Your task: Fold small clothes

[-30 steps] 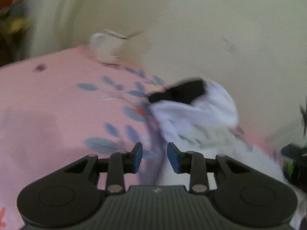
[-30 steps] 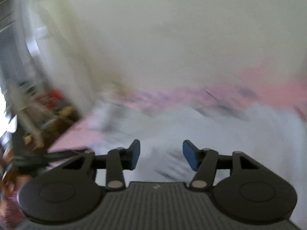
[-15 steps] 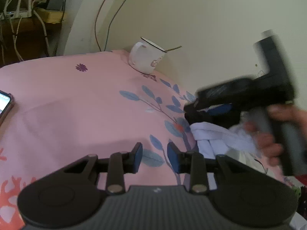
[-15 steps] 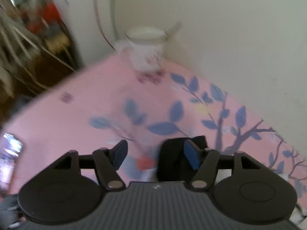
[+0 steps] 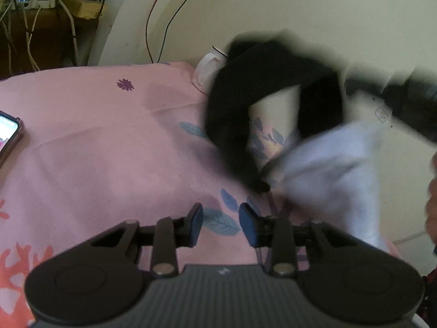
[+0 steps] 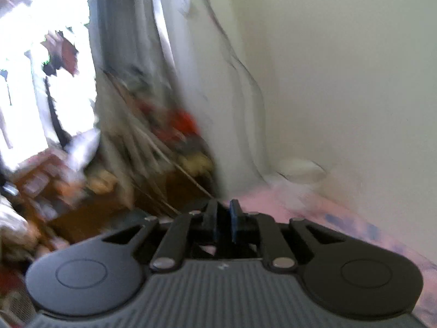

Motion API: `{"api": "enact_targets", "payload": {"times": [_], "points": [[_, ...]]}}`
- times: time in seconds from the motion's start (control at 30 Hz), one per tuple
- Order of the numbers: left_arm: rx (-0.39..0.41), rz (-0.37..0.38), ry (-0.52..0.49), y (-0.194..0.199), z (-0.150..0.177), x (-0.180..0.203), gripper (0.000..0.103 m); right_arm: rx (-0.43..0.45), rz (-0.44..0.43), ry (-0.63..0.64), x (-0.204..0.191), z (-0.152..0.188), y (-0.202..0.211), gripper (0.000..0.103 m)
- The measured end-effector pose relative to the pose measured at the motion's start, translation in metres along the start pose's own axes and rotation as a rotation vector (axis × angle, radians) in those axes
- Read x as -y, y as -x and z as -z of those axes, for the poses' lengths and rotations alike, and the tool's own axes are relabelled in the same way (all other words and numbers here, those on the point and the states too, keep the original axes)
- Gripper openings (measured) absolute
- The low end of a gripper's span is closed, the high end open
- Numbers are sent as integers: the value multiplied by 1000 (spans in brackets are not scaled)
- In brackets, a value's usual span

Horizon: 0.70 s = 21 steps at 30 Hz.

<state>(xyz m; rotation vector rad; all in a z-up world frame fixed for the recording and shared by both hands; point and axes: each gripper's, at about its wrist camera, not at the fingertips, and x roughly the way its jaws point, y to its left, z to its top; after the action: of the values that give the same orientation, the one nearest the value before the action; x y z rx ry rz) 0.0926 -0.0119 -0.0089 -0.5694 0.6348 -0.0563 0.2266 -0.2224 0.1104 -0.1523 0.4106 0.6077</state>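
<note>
A small white garment with a black waistband hangs blurred in the air above the pink floral sheet, lifted by my right gripper, whose dark body enters from the right. My left gripper is open and empty, low over the sheet, just in front of and below the garment. In the right wrist view my right gripper has its jaws nearly closed with dark fabric between them; the garment itself hangs out of sight below.
A white mug stands at the sheet's far edge by the cream wall; it shows blurred in the right wrist view. A phone lies at the left. Cables and cluttered shelves are behind the bed.
My right gripper has shut on the black waistband and lifted the garment off the sheet, swinging up and left. My left gripper has stayed open in place.
</note>
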Motion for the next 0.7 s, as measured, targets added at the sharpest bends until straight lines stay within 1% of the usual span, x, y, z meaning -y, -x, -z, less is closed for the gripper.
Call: {"api": "enact_targets", "payload": {"times": [0.03, 0.07, 0.1, 0.17, 0.2, 0.23, 0.27, 0.3, 0.33, 0.37, 0.4, 0.47, 0.53, 0.57, 0.63, 0.7], "points": [[3, -4, 1, 0, 0, 0, 31, -42, 106, 4, 7, 6, -6, 33], [8, -10, 6, 1, 0, -1, 31, -60, 164, -8, 12, 12, -7, 38], [12, -15, 14, 1, -1, -3, 31, -66, 172, -32, 18, 17, -7, 37], [23, -27, 41, 3, -2, -7, 31, -63, 138, -73, 22, 23, -5, 37], [39, -45, 59, 5, -3, -10, 31, -62, 127, -64, 16, 23, -4, 37], [66, -81, 78, 8, -4, -12, 31, -64, 115, -40, 9, 23, -6, 37], [118, -144, 107, 15, -5, -16, 31, -68, 97, -8, -2, 22, -9, 40], [193, -213, 141, 26, -5, -20, 31, -77, 77, 23, -15, 19, -18, 43], [267, -266, 180, 37, -6, -25, 32, -85, 56, 53, -25, 19, -21, 53], [346, -308, 228, 49, -5, -31, 34, -89, 29, 87, -38, 18, -26, 60], [412, -335, 265, 60, -3, -35, 35, -96, -1, 126, -53, 17, -34, 60], [484, -377, 296, 71, -1, -37, 35, -117, -54, 211, -83, 18, -55, 61], [509, -396, 306, 74, 0, -37, 35, -146, -83, 287, -106, 24, -79, 63], [514, -399, 314, 75, 0, -38, 35, -166, -81, 326, -117, 27, -93, 63], [515, -402, 339, 76, 1, -43, 35, -216, -64, 393, -136, 36, -120, 63], [503, -394, 367, 77, 2, -47, 35, -294, -45, 431, -147, 48, -146, 61]]}}
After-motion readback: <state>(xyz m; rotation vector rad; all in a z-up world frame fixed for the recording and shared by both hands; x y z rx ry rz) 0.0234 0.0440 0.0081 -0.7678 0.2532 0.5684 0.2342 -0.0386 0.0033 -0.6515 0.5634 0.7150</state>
